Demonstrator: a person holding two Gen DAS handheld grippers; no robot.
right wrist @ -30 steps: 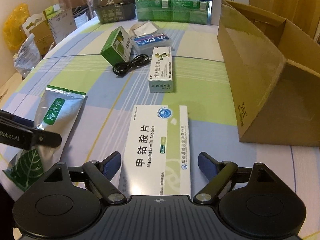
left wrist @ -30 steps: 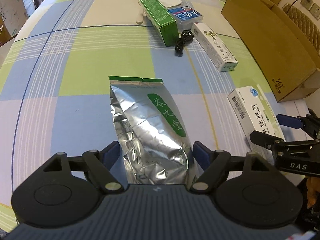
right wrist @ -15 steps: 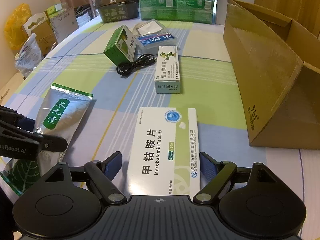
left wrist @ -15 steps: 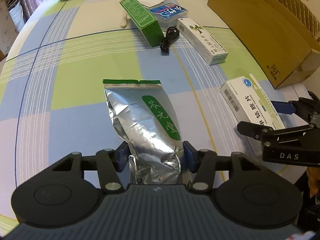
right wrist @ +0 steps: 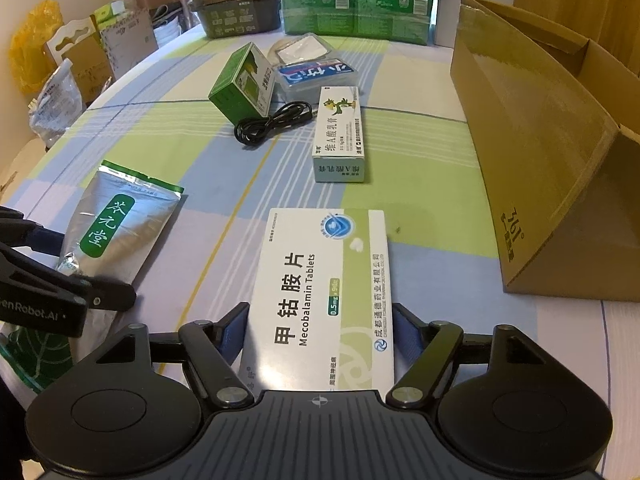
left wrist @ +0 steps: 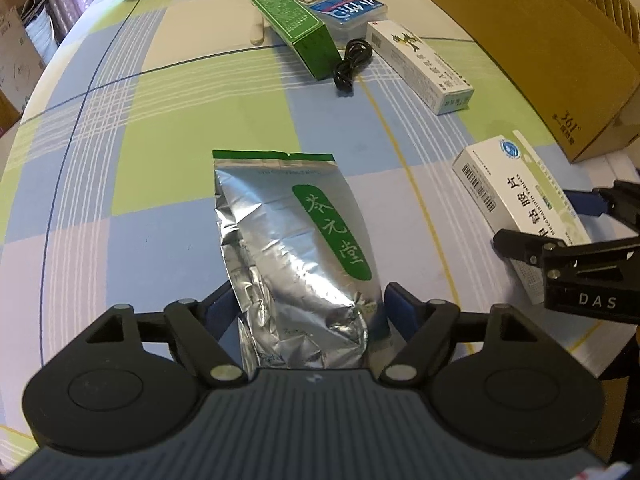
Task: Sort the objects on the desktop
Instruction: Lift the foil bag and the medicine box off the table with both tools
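Observation:
A silver foil pouch (left wrist: pixel 296 248) with a green label lies flat on the checked tablecloth. Its near end sits between the fingers of my left gripper (left wrist: pixel 310 308), whose pads stand close at both sides without squeezing it; the jaws are open. In the right wrist view the same pouch (right wrist: pixel 116 220) and left gripper (right wrist: pixel 68 268) show at the left. A white and green Mecobalamin tablet box (right wrist: pixel 324 280) lies in my right gripper (right wrist: pixel 320 328), both pads touching its long sides. From the left wrist view that box (left wrist: pixel 512 184) and right gripper (left wrist: pixel 556 224) appear at the right.
A large open cardboard box (right wrist: pixel 540 152) stands on the right. Mid-table lie a green carton (right wrist: pixel 244 84), a coiled black cable (right wrist: pixel 272 124), a white ointment box (right wrist: pixel 340 132) and a clear plastic case (right wrist: pixel 316 74). Stacked packages (right wrist: pixel 356 12) line the far edge.
My left jaws squeezed the pouch half a second ago and now stand wider, and the pouch has puffed back out. My right jaws have narrowed onto the tablet box.

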